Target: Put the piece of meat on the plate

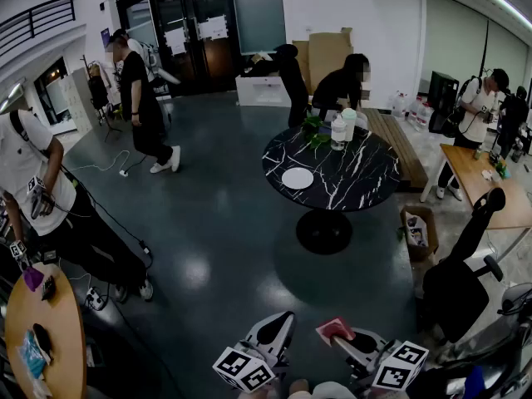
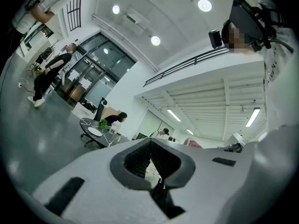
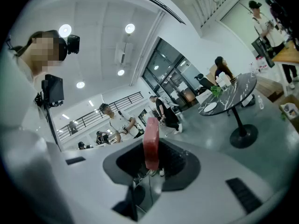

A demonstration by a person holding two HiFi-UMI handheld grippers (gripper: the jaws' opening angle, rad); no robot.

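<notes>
Open-plan office hall doubling as a test lab

A round black marble table (image 1: 332, 169) stands on a polished grey floor (image 1: 224, 256). Behind it are glass doors (image 1: 187, 32) and cardboard boxes (image 1: 324, 52), to its right a wooden desk (image 1: 478, 191). Left of it are a mezzanine railing (image 1: 37, 19), trailing cables (image 1: 106, 167) and people (image 1: 145, 98) standing about.

One black marble table (image 1: 366, 173) carried one white plate (image 1: 297, 178), two bottles (image 1: 337, 131) and one plant (image 1: 314, 130). Two wooden tables flanked it, one to its right (image 1: 482, 181) and one far to its left (image 1: 50, 339). Six people (image 1: 141, 90) stood around it. Short of the table, I held two grippers, my left gripper (image 2: 150, 158) and my right gripper (image 3: 150, 161), and one piece of meat (image 3: 151, 141).
</notes>
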